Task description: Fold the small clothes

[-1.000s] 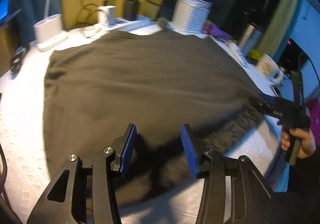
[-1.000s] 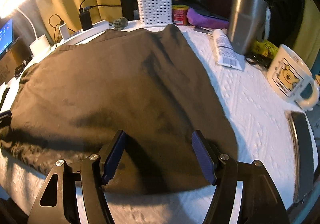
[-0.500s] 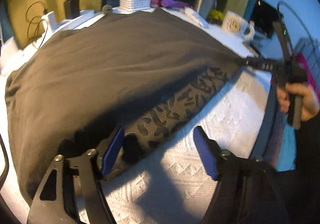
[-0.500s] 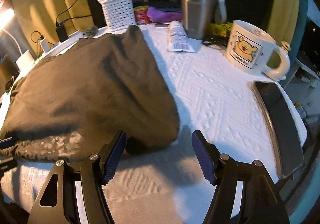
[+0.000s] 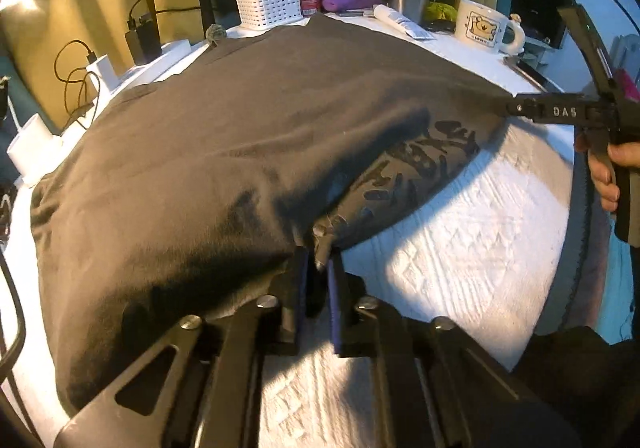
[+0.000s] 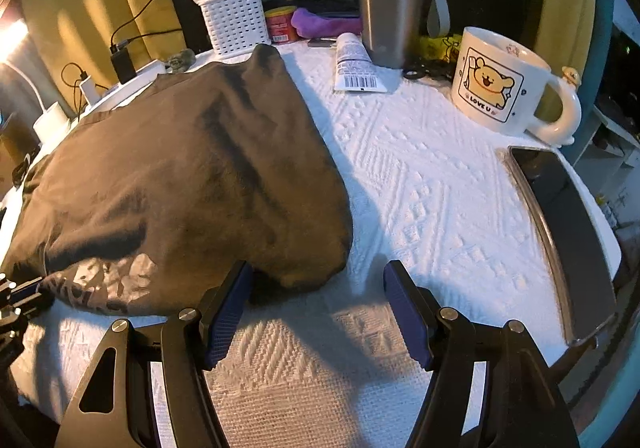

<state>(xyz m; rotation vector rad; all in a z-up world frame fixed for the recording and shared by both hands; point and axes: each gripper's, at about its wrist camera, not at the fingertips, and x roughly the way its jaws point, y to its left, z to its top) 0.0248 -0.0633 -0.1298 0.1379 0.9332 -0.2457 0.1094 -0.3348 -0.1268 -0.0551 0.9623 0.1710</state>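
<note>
Two grippers are working at the near edge of a dark grey garment (image 5: 224,152) that is lying spread over a white textured cloth (image 6: 420,184) on the table. Left gripper (image 5: 317,268) is pinching the garment's near edge, its blue pads pressed together on a small bunch of fabric, beside a strip with a dark printed pattern (image 5: 416,164) that is showing where the edge is turned up. Right gripper (image 6: 318,302) is sitting with its jaws spread wide and nothing between them; its left pad is lying just beside the garment's rounded near corner, its right pad over bare cloth. In the left wrist view a hand (image 5: 612,168) is holding the right gripper's handle at the far right. Behind the garment are standing a white perforated basket (image 6: 236,24), a steel tumbler (image 6: 390,4) and a bear-print mug (image 6: 500,88); a white tube (image 6: 354,66) is lying flat near the tumbler, and a dark phone (image 6: 568,232) is resting at the table's right edge.
</note>
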